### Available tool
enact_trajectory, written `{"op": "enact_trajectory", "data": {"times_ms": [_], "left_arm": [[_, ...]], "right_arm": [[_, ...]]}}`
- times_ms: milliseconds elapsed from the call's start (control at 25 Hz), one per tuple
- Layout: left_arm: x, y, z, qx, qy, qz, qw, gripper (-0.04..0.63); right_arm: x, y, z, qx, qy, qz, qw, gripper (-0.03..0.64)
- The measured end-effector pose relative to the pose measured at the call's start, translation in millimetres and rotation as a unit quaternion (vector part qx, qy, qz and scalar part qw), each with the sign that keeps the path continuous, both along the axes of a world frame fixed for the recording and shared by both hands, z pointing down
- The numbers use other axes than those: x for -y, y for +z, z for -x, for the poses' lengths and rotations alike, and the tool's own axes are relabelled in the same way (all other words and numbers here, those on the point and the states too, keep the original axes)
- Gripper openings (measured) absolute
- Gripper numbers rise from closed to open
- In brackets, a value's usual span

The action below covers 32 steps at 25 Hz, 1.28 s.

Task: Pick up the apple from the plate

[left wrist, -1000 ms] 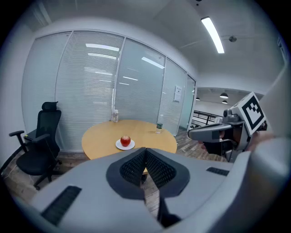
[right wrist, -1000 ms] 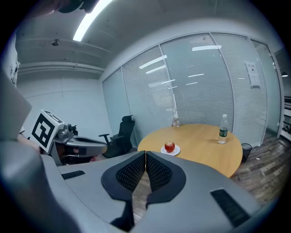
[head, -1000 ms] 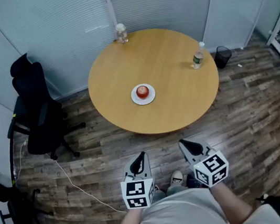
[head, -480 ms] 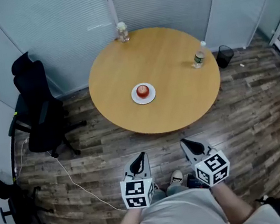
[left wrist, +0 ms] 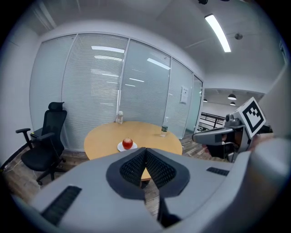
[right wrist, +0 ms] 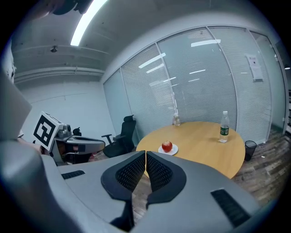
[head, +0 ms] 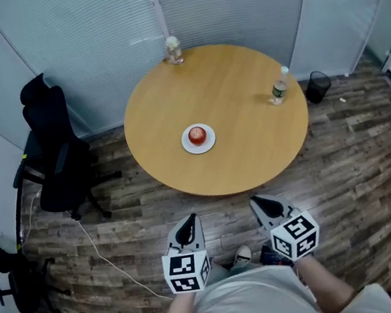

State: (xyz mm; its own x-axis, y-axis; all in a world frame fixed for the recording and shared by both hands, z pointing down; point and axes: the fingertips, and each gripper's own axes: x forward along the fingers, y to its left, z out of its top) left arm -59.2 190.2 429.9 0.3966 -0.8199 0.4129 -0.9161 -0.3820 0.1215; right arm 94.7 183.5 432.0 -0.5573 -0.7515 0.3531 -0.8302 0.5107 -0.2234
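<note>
1. A small office is being shown, with a slatted glass wall (head: 85, 29) and a wood-plank floor (head: 362, 176). A round wooden table (head: 252, 142) is standing in its middle.
2. The left gripper (left wrist: 145, 151) is being held clenched, its pads pressed together with nothing between them. The right gripper (right wrist: 145, 154) is likewise being held closed and empty. Both are being carried low over the floor, close to the person's body and well apart from the table.
3. The apple (head: 197, 135) is lying untouched on a white plate (head: 211, 143), on the near-left part of the table top, ahead of both grippers.
4. Further out, a bottle (head: 278, 89) is standing near the table's right edge and a smaller container (head: 174, 48) at its far edge. A black office chair (head: 55, 160) is standing left of the table, and a dark bin (head: 316, 85) on the floor beyond it.
5. The approach is judged to be the step in hand.
   - One gripper's jaws should be opened wide before the table is reached.
   - The apple should be taken across its widest part and squeezed gently, since a smooth round fruit is likely to roll or slip.
   - The plate may be dragged along if the pads are set too low.
6. The apple's far side is being hidden, and its stem is too small to make out. The plate's rim height cannot be told, the bottle's label cannot be read, and the person's arms are being cut off at the frame's bottom.
</note>
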Motion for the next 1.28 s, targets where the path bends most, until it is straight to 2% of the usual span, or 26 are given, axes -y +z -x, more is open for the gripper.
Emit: {"op": "enact_trajectory", "data": {"times_ms": [160,440,800,1120,1280], "left_arm": [[5,-4,0,-0.008,-0.011,-0.009,0.9999,0.003],[36,13,9,-0.022,-0.012,0.005,0.9997,0.003],[133,11,6,-0.034,0.041,-0.001,0.9986,0.003],[203,2,24,-0.028,0.081,-0.011,0.9962,0.003],[223,7,46,-0.025,0.086,-0.001,0.996,0.003]], "right_arm": [[5,3,0,-0.006,-0.012,0.005,1.0,0.032],[31,18,11,-0.014,-0.01,0.019,1.0,0.032],[106,15,5,-0.026,0.051,0.03,0.998,0.032],[185,-3,21,-0.026,0.091,0.012,0.995,0.032],[209,-9,33,-0.021,0.104,0.009,0.994,0.032]]}}
